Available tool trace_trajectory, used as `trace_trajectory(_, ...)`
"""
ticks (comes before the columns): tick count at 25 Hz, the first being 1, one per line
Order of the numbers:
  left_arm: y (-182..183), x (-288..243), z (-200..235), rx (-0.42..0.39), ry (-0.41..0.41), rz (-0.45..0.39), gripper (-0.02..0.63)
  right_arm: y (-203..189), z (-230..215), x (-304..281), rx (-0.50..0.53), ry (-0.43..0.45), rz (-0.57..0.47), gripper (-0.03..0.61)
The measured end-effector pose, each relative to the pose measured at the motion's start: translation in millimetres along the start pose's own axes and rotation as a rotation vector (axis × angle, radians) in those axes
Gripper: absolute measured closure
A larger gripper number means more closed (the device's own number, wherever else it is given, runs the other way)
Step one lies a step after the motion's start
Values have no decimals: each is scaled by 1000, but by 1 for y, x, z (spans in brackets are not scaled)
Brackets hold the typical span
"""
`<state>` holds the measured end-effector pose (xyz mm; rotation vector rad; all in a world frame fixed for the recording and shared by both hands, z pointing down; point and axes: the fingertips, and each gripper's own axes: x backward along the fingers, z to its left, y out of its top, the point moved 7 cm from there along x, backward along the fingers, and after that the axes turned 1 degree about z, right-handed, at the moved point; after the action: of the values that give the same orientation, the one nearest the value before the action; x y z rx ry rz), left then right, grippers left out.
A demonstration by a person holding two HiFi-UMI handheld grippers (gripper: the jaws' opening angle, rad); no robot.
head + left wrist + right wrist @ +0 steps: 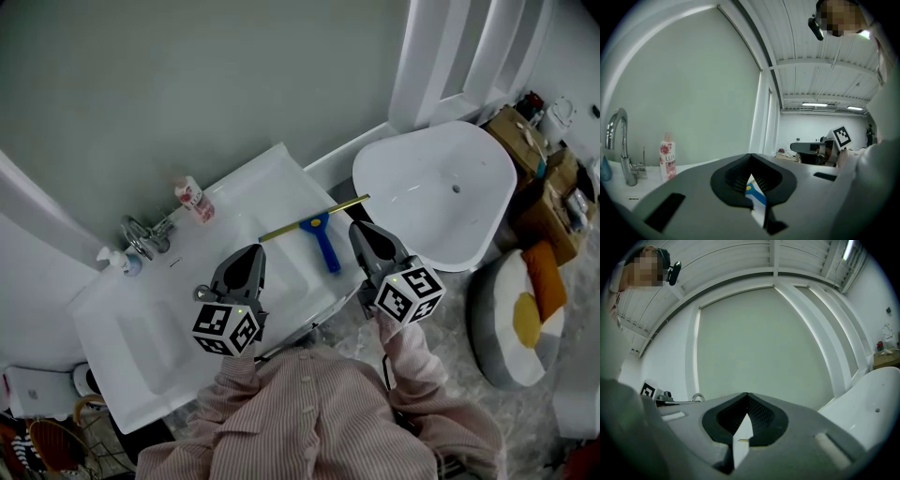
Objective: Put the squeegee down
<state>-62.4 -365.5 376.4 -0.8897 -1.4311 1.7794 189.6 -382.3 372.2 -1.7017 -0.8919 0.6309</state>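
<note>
The left tongs [249,255] and right tongs [362,231] are both closed and empty, clear of the squeegee [317,226], which lies flat on the white bench [262,183] between them, so the putting-down looks done.

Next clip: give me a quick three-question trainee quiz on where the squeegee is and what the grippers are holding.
1. True or false: the squeegee is clamped in the right gripper.
2. What stands beside the faucet? A) pink bottle B) mug C) sponge
3. What colour is the squeegee's handle?
Key: 1 false; it lies on the sink, and the right gripper and left gripper are both shut and empty. 2 A. 3 blue.
</note>
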Motion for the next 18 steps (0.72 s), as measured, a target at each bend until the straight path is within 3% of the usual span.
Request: trace_trajectory(18,-7,-1,9,4,21,15,612,-7,-12,-2,10,-17,19,574)
